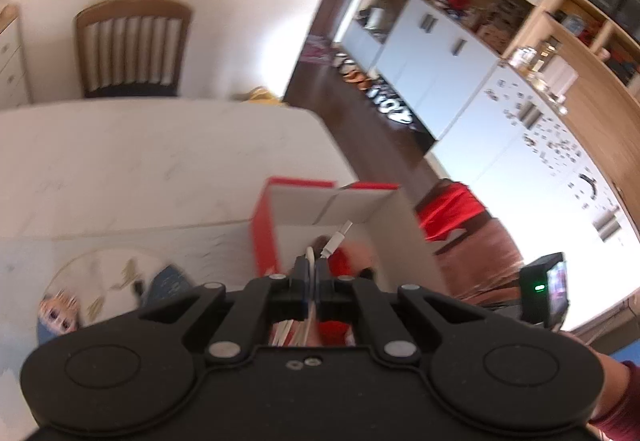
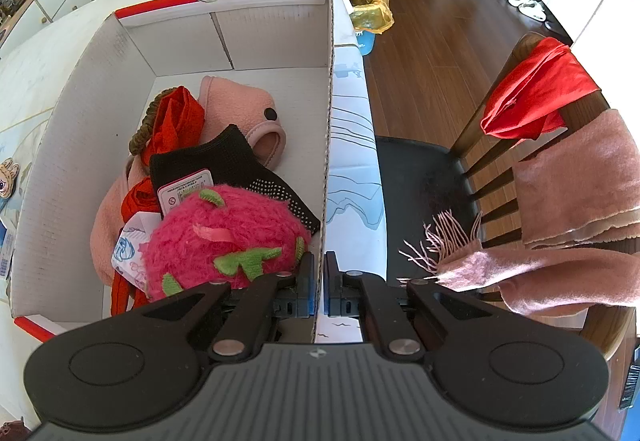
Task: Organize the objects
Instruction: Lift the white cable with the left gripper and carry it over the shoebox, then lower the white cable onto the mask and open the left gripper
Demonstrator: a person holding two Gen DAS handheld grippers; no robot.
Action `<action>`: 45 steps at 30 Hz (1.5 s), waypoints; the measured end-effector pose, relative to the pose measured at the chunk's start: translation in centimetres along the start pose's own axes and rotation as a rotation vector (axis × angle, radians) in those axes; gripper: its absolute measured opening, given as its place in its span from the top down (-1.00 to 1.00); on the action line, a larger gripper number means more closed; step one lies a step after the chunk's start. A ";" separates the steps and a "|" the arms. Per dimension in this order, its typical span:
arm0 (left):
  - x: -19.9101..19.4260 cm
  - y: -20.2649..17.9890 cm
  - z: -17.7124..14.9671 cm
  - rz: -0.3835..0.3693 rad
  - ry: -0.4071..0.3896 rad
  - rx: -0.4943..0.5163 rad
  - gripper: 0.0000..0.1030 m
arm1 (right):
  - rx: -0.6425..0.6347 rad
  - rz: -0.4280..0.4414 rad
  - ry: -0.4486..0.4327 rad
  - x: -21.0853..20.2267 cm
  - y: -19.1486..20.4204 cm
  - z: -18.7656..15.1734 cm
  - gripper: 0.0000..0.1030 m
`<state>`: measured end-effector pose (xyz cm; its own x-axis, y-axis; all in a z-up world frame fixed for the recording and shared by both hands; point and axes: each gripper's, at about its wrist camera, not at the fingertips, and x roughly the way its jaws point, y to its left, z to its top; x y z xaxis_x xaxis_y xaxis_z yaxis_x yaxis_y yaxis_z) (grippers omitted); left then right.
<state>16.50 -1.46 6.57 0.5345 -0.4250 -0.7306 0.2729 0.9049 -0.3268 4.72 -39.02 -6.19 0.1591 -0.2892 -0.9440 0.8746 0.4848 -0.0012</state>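
Observation:
A white cardboard box with red edges [image 2: 329, 113] stands on the white table [image 1: 120, 161]. My right gripper [image 2: 323, 270] is shut on the box's right wall near the front corner. Inside lie a fuzzy pink plush with green bits [image 2: 224, 237], a black dotted sock [image 2: 240, 161], a pink fleece piece [image 2: 236, 101] and red ribbon [image 2: 176, 121]. In the blurred left wrist view, my left gripper [image 1: 314, 273] hovers over the box [image 1: 360, 207], shut on a white cable [image 1: 334, 239] whose plug end sticks out ahead of the fingers.
A wooden chair at the table's right carries a red cloth [image 2: 536, 97] and a pink fringed scarf [image 2: 576, 177]. A bin with a yellow bag [image 2: 368, 1] stands on the dark floor. Another chair [image 1: 132, 49] is at the far side. A round printed mat [image 1: 104, 273] lies left of the box.

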 end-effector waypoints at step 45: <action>19.5 -4.3 -0.4 0.066 0.264 0.097 0.86 | 0.008 0.018 -0.008 0.1 -0.4 -0.1 0.94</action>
<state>25.42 -13.62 -6.54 0.3301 -0.3321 -0.8836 0.3266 0.9184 -0.2232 4.36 -39.11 -6.32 0.1781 -0.2868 -0.9413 0.8753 0.4833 0.0184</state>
